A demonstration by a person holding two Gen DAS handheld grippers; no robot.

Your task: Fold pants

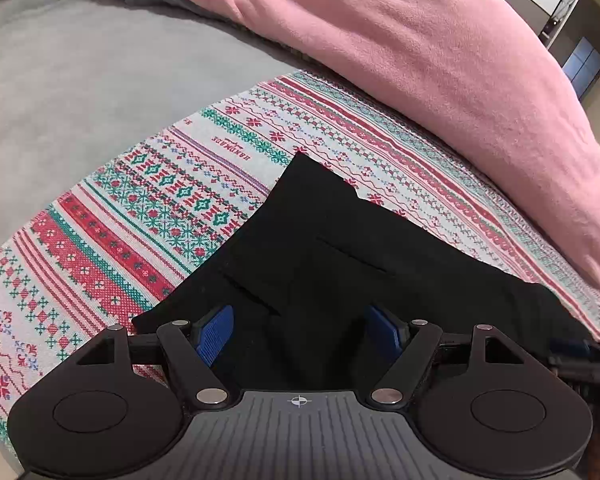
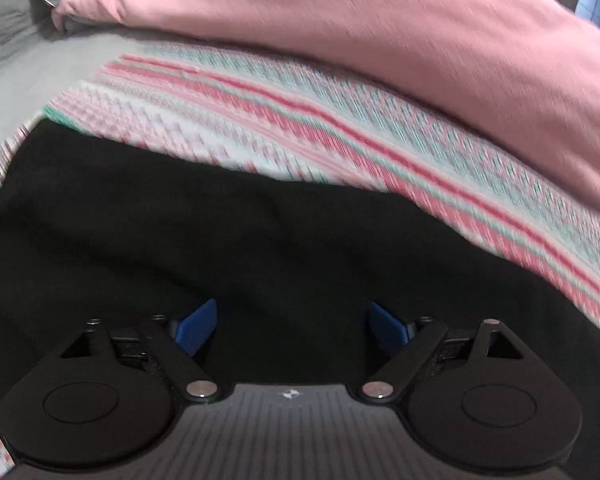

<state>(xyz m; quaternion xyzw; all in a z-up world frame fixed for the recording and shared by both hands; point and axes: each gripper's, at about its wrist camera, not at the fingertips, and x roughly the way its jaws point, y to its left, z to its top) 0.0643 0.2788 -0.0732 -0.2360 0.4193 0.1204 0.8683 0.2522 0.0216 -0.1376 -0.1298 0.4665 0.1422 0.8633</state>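
Left wrist view: pants [image 1: 324, 248], black, flat on patterned blanket [image 1: 112, 240], directly under left gripper [image 1: 300, 334]; long axis toward upper left. Jaws apart, nothing clamped. Right wrist view: right gripper [image 2: 292, 326] likewise apart, empty, over pants [image 2: 228, 248]. Both equally near.

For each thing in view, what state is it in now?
Black pants: lying on the patterned cloth, partly creased, not held.
Patterned knitted cloth: spread flat on the grey sheet.
Pink fleece blanket: bunched up behind.
Left gripper: open, above the pants.
Right gripper: open, above the pants.
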